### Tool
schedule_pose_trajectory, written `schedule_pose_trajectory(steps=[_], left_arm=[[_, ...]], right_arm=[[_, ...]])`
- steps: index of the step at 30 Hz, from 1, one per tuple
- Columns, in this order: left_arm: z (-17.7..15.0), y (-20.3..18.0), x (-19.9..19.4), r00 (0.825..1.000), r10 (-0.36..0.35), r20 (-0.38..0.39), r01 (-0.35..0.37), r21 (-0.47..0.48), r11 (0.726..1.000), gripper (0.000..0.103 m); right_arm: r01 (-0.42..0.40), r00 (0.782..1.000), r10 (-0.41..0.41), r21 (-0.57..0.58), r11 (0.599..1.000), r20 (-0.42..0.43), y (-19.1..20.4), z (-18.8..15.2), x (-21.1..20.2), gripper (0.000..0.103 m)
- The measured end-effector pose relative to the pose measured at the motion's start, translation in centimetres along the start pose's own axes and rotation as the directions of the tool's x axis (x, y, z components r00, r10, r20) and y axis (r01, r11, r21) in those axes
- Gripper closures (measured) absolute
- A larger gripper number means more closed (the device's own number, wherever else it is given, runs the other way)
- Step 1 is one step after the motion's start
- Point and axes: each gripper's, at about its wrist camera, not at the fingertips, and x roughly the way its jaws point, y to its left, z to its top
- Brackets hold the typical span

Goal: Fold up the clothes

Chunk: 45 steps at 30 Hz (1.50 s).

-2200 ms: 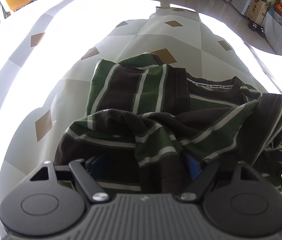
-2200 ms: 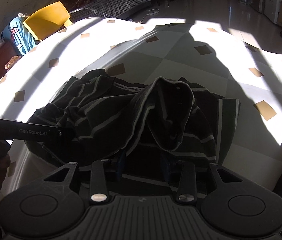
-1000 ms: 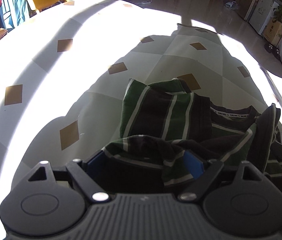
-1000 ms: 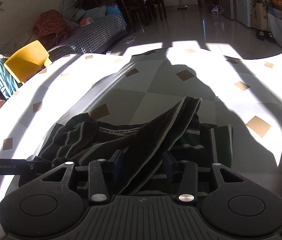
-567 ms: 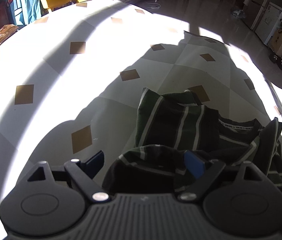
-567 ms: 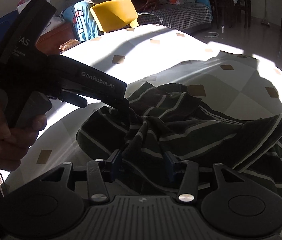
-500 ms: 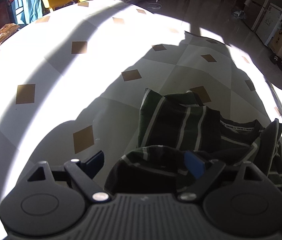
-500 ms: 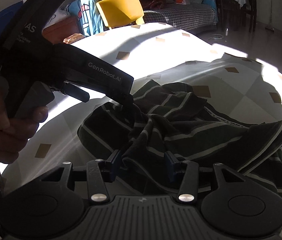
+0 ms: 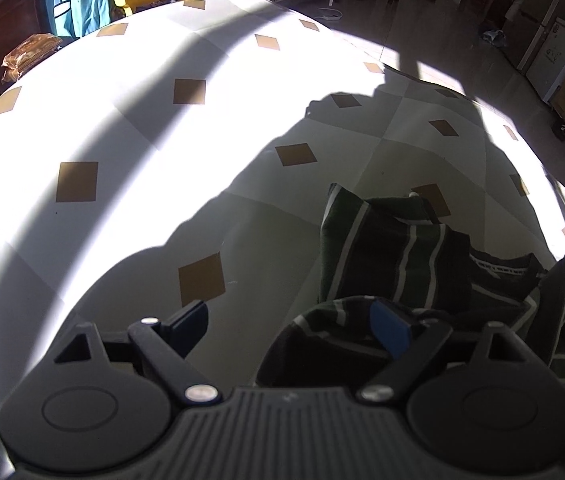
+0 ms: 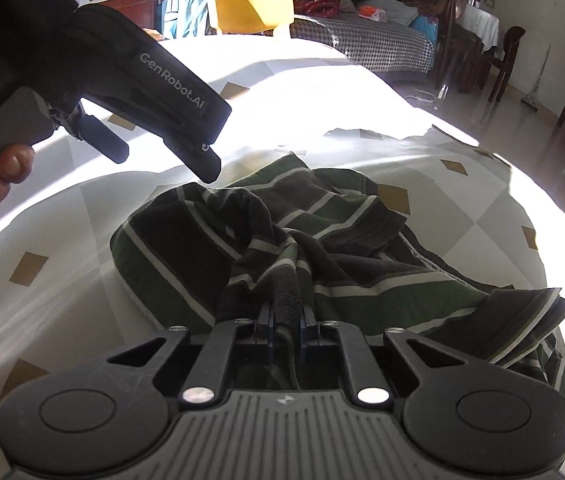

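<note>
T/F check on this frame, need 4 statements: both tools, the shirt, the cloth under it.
1. The right tool is shut on the shirt. True.
2. The left tool grips the shirt. False: its jaws stand wide open, nothing clamped.
3. The shirt is neatly folded. False: it lies bunched and rumpled.
4. The tablecloth is white with tan diamonds. True.

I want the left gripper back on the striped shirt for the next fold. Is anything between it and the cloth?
Nothing visible. The left gripper hangs open at the striped shirt's edge, over bare tablecloth. The right gripper is shut on a fold.
</note>
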Motion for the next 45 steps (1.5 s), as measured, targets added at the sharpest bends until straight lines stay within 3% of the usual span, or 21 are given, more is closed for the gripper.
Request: schedule_pose_trajectory(steps=[7, 12, 16, 19, 22, 27, 34, 45], left_arm=[[-0.7, -1.5, 0.3, 1.0, 0.019, 0.006, -0.02, 0.137, 0.99, 0.015], [-1.4, -2.9, 1.5, 0.998, 0.063, 0.013, -0.064, 0.221, 0.973, 0.015], [-0.8, -2.8, 2.2, 0.998, 0.063, 0.03, -0.067, 0.169, 0.983, 0.014], [-0.1, -2.0, 2.9, 0.995, 0.093, 0.038, -0.097, 0.107, 0.99, 0.01], [0.4, -0.5, 3.8, 0.99, 0.138, 0.02, -0.139, 0.04, 0.989, 0.009], [0.6, 1.1, 4.5, 0.989, 0.144, -0.022, -0.145, -0.049, 0.988, 0.009], [0.4, -0.4, 4.0, 0.989, 0.147, 0.005, -0.147, 0.008, 0.989, 0.009], [-1.0, -2.2, 3.9, 0.991, 0.133, -0.006, -0.131, 0.095, 0.987, 0.008]], right_arm=[[0.047, 0.99, -0.075, 0.228, 0.973, 0.116, -3.4, 2.7, -1.6, 0.096], [0.027, 0.977, -0.086, 0.293, 0.956, 0.193, -4.1, 4.2, -2.0, 0.096], [-0.014, 0.962, -0.079, 0.336, 0.942, 0.262, -4.1, 5.1, -2.3, 0.093], [-0.022, 0.948, -0.094, 0.358, 0.933, 0.304, -4.2, 5.4, -2.9, 0.075], [0.007, 0.936, -0.138, 0.374, 0.928, 0.325, -4.9, 5.2, -3.8, 0.07], [0.026, 0.959, -0.129, 0.379, 0.925, 0.251, -6.1, 4.1, -4.0, 0.069], [0.026, 0.991, -0.067, 0.318, 0.948, 0.12, -5.9, 2.3, -3.4, 0.069], [0.035, 0.995, -0.019, 0.17, 0.985, -0.096, -4.5, -1.0, -2.4, 0.069]])
